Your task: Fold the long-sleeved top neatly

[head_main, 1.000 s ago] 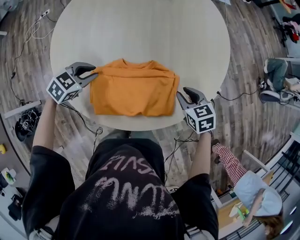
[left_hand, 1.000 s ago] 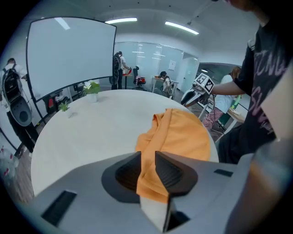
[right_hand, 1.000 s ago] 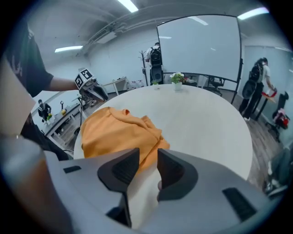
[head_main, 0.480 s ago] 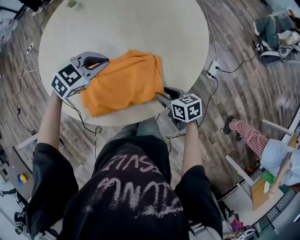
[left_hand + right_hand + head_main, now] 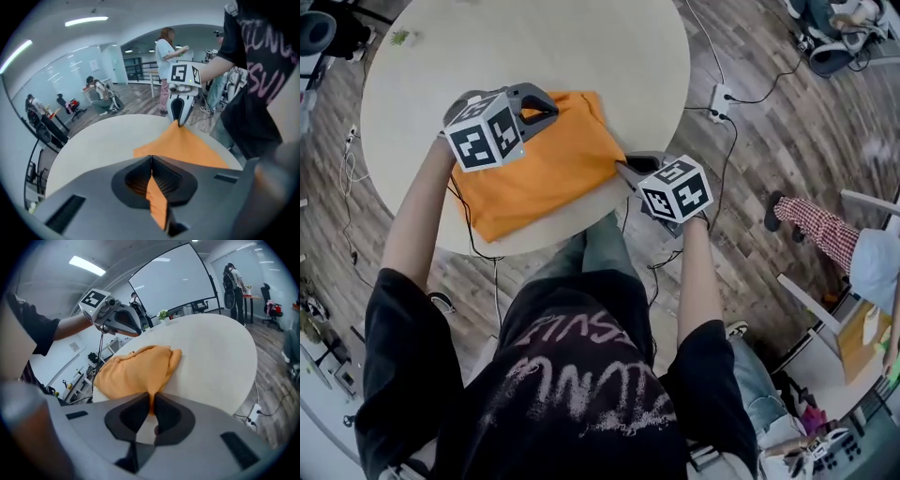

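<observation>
Orange top lies folded to a compact block on round table, by the edge nearest the person. L gripper clenched on far-left edge of cloth, fabric pinched flat btwn pads. R gripper at near-right corner, jaws closing w/ a thin fold of cloth btwn them (bite looks shallow, tips only). Risk: R corner slips out on any lift — fold skews. Uneven pull btwn hands could also drag lower layers apart.
</observation>
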Demonstrator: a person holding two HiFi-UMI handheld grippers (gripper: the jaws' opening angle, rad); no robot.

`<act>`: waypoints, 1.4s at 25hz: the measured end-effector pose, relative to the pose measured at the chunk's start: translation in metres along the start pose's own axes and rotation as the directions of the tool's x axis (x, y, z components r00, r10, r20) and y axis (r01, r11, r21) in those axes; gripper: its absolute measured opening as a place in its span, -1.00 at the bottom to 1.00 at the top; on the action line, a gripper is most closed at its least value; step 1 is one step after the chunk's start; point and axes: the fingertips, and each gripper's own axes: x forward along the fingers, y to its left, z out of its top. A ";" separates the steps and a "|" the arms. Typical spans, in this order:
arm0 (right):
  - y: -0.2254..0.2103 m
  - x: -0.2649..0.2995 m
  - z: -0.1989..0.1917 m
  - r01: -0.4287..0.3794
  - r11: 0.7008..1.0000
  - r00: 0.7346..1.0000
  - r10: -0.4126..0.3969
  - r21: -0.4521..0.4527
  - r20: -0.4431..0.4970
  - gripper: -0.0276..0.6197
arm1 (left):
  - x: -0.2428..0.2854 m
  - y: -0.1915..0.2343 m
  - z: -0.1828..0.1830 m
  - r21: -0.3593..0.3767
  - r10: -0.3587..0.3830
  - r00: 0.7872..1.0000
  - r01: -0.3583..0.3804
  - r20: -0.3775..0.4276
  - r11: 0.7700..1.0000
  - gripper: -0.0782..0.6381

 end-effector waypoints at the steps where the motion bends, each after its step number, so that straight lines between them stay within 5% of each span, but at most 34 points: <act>1: -0.009 -0.005 0.000 0.017 1.000 1.000 -0.017 -0.012 -0.005 -0.80 | 0.010 0.004 0.004 0.051 -0.012 0.999 0.014 -0.034 0.999 -0.75; 5: -0.044 -0.027 -0.004 0.100 0.995 0.995 -0.100 -0.017 -0.008 -0.79 | 0.049 0.017 0.024 0.156 -0.070 0.994 0.082 -0.079 0.984 -0.67; 12: -0.095 -0.060 -0.006 0.207 0.978 0.978 -0.207 0.026 0.012 -0.61 | 0.109 0.058 0.061 0.114 -0.109 0.994 0.110 -0.020 0.987 -0.37; 15: -0.103 -0.068 -0.011 0.187 0.971 0.979 -0.197 0.151 0.057 -0.39 | 0.135 0.065 0.060 0.060 -0.172 0.984 0.176 -0.055 0.983 -0.11; 19: -0.099 -0.065 -0.020 0.111 0.956 0.986 -0.141 0.270 0.093 -0.25 | 0.156 0.052 0.057 0.026 -0.327 0.938 0.332 -0.111 0.943 -0.01; 23: -0.090 -0.052 -0.029 0.063 0.940 0.991 -0.098 0.336 0.088 -0.23 | 0.165 0.049 0.053 0.013 -0.376 0.914 0.382 -0.151 0.924 0.00; 28: -0.093 -0.045 -0.035 0.092 0.937 0.991 -0.120 0.337 0.064 -0.60 | 0.163 0.047 0.054 0.014 -0.387 0.906 0.394 -0.171 0.919 -0.29; 32: -0.096 -0.046 -0.029 0.103 0.943 0.991 -0.125 0.316 0.048 -0.69 | 0.160 0.050 0.056 0.031 -0.367 0.918 0.375 -0.146 0.926 -0.42; 35: -0.112 -0.060 -0.023 0.155 0.938 0.981 -0.182 0.310 0.061 -0.71 | 0.157 0.064 0.068 0.027 -0.305 0.947 0.309 -0.100 0.951 -0.45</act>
